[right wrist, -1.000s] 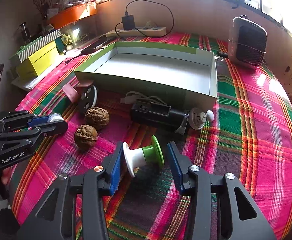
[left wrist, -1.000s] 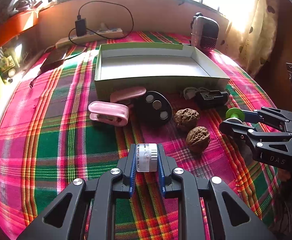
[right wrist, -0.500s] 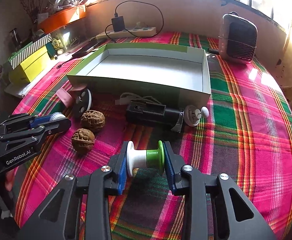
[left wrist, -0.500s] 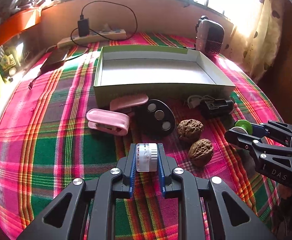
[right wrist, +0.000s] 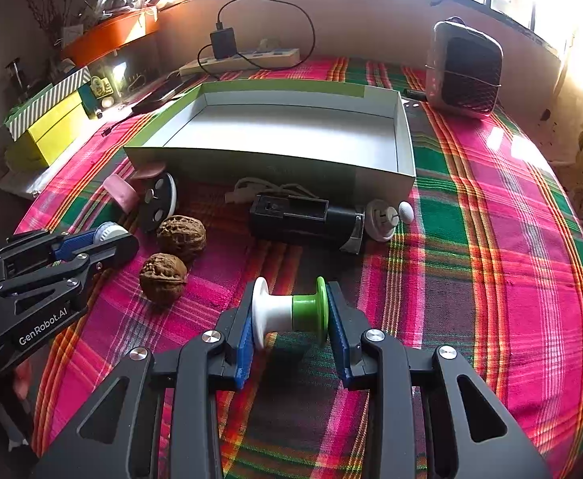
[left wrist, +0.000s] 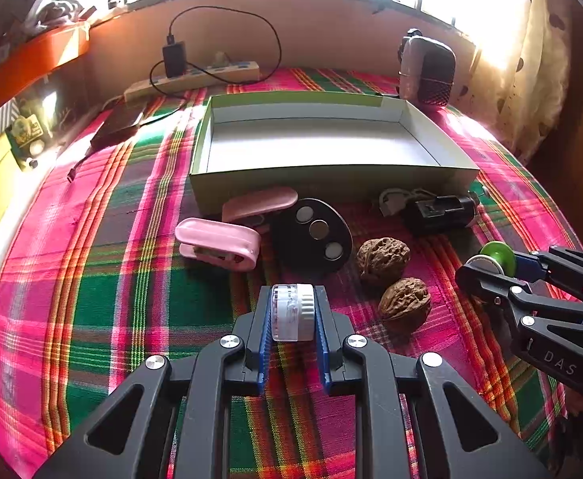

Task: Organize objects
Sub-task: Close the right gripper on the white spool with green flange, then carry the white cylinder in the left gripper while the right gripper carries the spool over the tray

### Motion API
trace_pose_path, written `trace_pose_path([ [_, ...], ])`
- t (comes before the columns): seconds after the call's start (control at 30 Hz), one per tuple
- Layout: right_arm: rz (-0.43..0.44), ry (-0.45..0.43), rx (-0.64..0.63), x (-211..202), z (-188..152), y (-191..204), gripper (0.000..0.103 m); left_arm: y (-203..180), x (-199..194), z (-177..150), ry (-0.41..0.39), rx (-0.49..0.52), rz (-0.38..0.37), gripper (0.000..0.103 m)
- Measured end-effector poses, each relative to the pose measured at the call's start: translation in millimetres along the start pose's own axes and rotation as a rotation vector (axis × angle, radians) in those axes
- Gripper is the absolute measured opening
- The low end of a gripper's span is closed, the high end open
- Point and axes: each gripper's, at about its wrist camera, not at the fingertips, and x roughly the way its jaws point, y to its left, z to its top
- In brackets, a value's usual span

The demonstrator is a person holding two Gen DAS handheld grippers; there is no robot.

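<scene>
Nothing in box (left wrist: 331,183) yet. Left gripper (left wrist: 291,315) clamped on small white cap (left wrist: 293,311); right gripper (right wrist: 289,313) clamped on white-green spool (right wrist: 291,311); both low over worktop (right wrist: 491,239), short of box. Left beside box: two walnuts (left wrist: 383,257), two pink clips (left wrist: 217,243), one black disc (left wrist: 315,233), one black motor (right wrist: 303,223).

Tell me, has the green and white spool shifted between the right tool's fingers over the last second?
Yes. The spool lay tilted and loose inside the open right tool; now it spans level between the pads, which press both flanges, nearer than the walnuts.
</scene>
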Motion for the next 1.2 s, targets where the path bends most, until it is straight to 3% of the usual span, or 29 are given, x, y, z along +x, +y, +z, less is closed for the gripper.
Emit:
trace_pose_path([
  [0.77,0.039,-0.039,-0.002,-9.8,13.0,9.1,0.033,-0.5,-17.4,16.3,-0.038,-0.002,0.040,0.017],
  [1.2,0.018,-0.120,0.015,-16.4,68.6,0.0,0.033,7.4,-15.0,68.8,-0.091,-0.015,-0.022,0.017],
])
